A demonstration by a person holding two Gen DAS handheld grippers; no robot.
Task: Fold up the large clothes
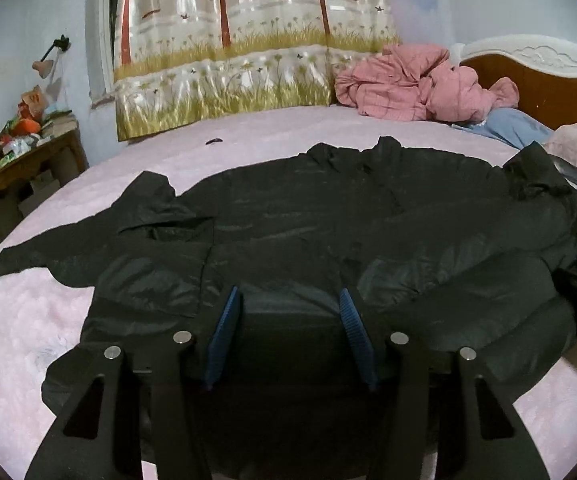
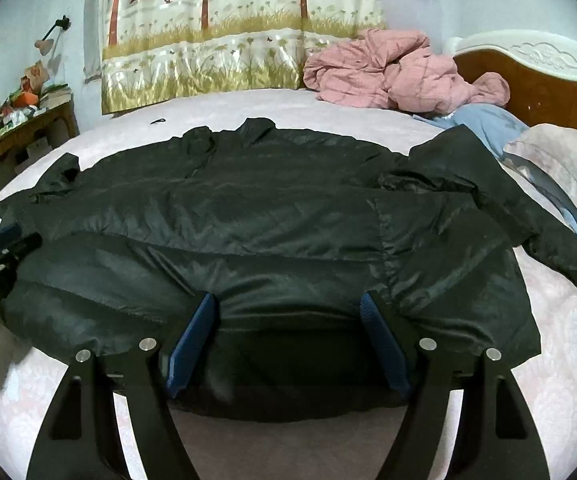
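Both jaws (part-open) astride black jacket [image 1: 288,220] hem.

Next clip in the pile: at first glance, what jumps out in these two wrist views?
A big black jacket lies spread across the pink bed cover, filling the middle of both views. Both grippers, left and right, sit at its near hem with blue pads astride the fabric. Behind, a crumpled pink quilt is heaped by the headboard, and a curtain with printed trees hangs beyond the bed.
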